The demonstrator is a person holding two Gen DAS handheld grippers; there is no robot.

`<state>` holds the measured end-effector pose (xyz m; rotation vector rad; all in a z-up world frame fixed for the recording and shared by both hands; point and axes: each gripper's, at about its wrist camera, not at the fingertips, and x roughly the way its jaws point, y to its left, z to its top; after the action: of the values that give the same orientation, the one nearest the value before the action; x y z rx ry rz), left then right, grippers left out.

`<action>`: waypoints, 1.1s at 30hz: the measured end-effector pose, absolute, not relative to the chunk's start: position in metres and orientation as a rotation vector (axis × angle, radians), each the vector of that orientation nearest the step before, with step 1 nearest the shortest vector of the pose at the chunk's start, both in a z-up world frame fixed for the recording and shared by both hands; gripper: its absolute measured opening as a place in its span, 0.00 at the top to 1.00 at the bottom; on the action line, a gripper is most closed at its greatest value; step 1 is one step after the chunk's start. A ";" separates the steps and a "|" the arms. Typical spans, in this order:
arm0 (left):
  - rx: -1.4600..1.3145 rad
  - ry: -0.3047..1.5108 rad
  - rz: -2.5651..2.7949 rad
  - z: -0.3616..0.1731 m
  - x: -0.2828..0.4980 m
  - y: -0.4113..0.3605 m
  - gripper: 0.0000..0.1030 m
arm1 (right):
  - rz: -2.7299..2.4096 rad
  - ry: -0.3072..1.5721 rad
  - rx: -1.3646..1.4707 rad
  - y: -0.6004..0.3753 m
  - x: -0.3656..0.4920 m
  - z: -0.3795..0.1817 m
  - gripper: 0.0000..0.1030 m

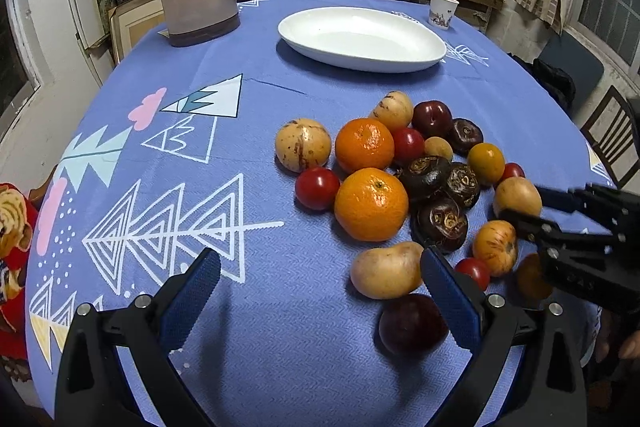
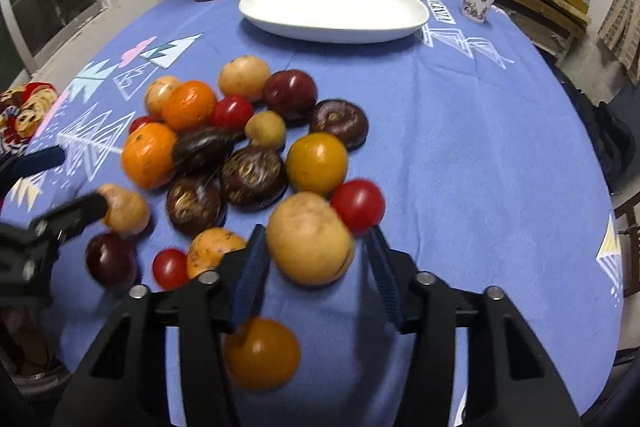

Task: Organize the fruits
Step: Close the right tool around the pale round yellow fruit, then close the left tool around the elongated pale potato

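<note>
Flanking a tan fruit (image 2: 310, 239), right tool (image 2: 316, 259) agape, blue tablecloth (image 2: 480, 147) beyond.

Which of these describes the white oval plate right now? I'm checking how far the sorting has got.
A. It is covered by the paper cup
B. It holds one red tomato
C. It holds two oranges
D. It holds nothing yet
D: the white oval plate shows only its bare inside in both views, while the fruits, such as the orange, lie clustered on the blue tablecloth nearer the grippers.
</note>
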<state>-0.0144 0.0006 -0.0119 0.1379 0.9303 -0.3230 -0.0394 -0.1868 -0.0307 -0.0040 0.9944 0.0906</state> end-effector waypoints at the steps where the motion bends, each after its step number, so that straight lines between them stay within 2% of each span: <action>1: 0.133 0.931 -0.325 -0.013 -0.014 0.001 0.03 | 0.095 0.997 -0.002 -0.186 -0.040 -0.032 0.57; 10: 0.111 0.927 -0.325 -0.013 -0.013 0.004 0.03 | 0.071 0.982 -0.046 -0.176 -0.023 -0.029 0.59; 18: 0.080 0.939 -0.337 -0.014 -0.013 0.000 0.03 | 0.090 0.912 0.013 -0.196 -0.042 -0.015 0.60; 28: 0.099 1.023 -0.368 -0.024 -0.011 -0.024 0.03 | 0.132 0.893 0.052 -0.206 -0.053 -0.016 0.60; 29: 0.095 1.035 -0.366 -0.026 -0.009 -0.024 0.05 | 0.136 0.891 0.055 -0.206 -0.054 -0.016 0.60; 32: 0.086 1.108 -0.361 -0.038 -0.002 -0.026 0.33 | 0.144 0.888 0.059 -0.207 -0.055 -0.016 0.60; 33: 0.096 1.087 -0.353 -0.036 -0.003 -0.026 0.34 | 0.146 0.889 0.058 -0.206 -0.055 -0.016 0.60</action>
<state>-0.0027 -0.0260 -0.0360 0.0962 1.0874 -0.3526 -0.0550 -0.2065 -0.0162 0.0581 0.8886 0.1462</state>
